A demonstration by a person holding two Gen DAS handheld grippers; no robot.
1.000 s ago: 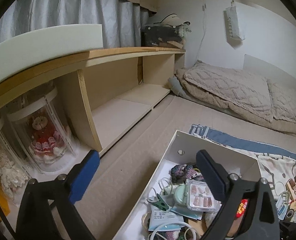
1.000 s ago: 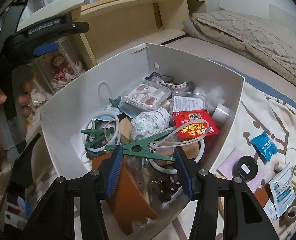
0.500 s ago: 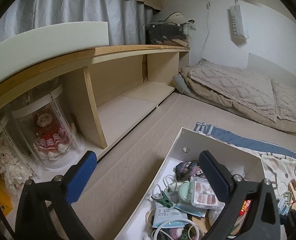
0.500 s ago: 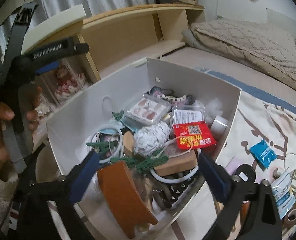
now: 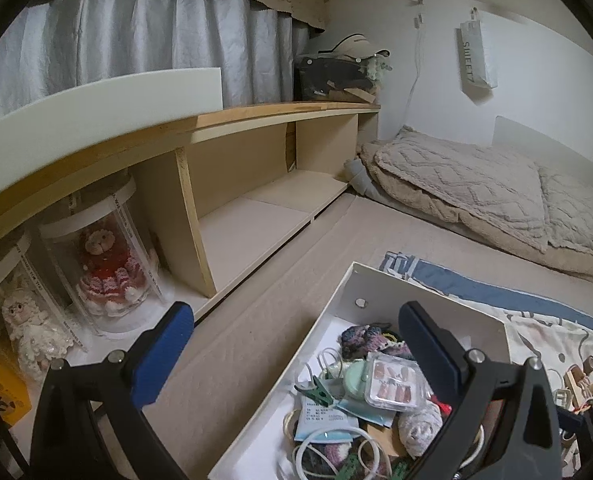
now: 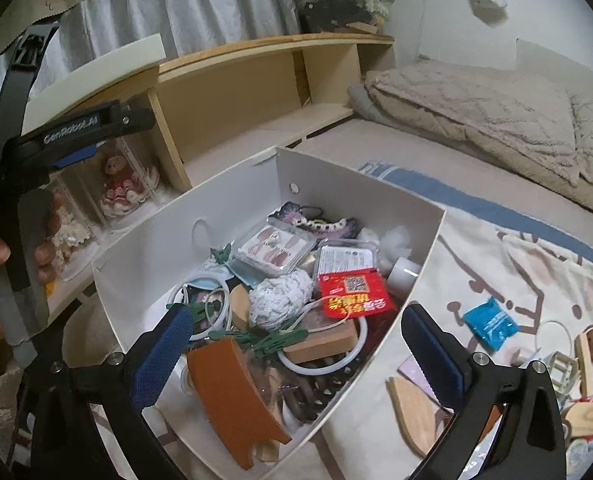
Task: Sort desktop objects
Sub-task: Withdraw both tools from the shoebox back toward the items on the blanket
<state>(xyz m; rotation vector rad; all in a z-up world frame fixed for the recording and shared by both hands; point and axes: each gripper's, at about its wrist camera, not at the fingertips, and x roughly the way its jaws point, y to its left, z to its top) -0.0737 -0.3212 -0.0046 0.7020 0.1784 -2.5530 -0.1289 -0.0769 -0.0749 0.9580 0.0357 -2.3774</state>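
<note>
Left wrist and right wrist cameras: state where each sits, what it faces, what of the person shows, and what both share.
Left wrist: on the left gripper, facing the wooden shelf and bed; only its open blue-padded fingers show.
Right wrist: on the right gripper, jaws just opened, angled down over the white cardboard box; the person's left hand shows.
Shared: the box, the clear false-nail case.
</note>
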